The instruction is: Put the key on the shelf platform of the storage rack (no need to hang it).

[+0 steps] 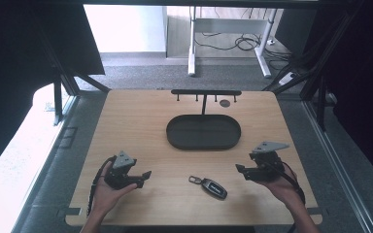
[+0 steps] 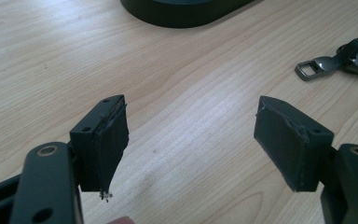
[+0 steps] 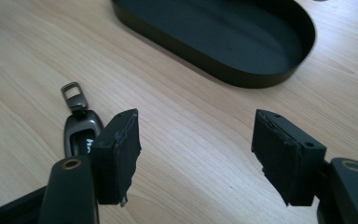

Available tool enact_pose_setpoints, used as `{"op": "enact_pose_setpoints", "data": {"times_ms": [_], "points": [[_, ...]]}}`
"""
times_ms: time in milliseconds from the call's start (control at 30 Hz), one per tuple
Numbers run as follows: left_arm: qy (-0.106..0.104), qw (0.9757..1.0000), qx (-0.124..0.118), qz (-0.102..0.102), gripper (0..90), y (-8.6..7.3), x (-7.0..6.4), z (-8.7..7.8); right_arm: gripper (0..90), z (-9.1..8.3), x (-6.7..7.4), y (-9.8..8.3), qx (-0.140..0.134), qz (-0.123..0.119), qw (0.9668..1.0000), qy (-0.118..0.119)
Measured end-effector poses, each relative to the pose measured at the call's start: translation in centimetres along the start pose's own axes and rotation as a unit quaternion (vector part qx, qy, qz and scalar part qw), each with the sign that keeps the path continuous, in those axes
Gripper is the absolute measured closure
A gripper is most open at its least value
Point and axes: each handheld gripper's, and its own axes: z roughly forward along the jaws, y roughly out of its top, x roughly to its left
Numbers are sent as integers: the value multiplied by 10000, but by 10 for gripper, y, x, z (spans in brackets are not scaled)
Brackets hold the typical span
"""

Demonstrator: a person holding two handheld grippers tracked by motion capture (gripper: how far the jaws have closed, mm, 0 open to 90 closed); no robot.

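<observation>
Nearest you, a car key fob (image 1: 213, 187) lies flat on the wooden table (image 1: 141, 121), between your two hands, its metal loop pointing left. Your left gripper (image 1: 148, 174) hovers to its left, jaws apart and empty. Your right gripper (image 1: 239, 168) hovers just right of the fob, jaws apart with nothing between them. Farther off sits an empty black oval tray (image 1: 203, 132), with a low hook rack (image 1: 206, 92) behind it. You appear to be at the approach step: next, lower the right jaws squarely over the fob's body before closing.
</observation>
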Motion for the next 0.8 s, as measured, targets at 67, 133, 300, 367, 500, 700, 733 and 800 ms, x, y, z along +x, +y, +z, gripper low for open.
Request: {"op": "enact_pose_setpoints", "data": {"times_ms": [67, 133, 300, 367, 500, 700, 733, 800], "points": [[-9, 10000, 46, 32, 264, 1, 0, 2, 336, 3, 4, 5, 75, -43, 9999, 112], [-10, 10000, 61, 46, 264, 1, -1, 3, 338, 4, 6, 7, 132, -74, 9998, 155], [-80, 9999, 76, 116, 264, 1, -4, 4, 347, 12, 17, 16, 437, -220, 9982, 359], [-122, 9998, 48, 141, 264, 1, -6, 3, 346, 17, 24, 18, 599, -289, 9967, 457], [-170, 9996, 82, 231, 263, 2, -8, 4, 346, 26, 37, 22, 810, -450, 9936, 652], [-168, 9995, 122, 220, 265, 0, -6, 5, 341, 48, 57, 25, 1212, -684, 9862, 902], [-168, 9995, 124, 232, 266, 0, -6, 5, 341, 50, 58, 24, 1275, -698, 9850, 927], [-170, 9995, 141, 245, 266, 0, -6, 6, 341, 53, 60, 24, 1326, -702, 9844, 918]]}}
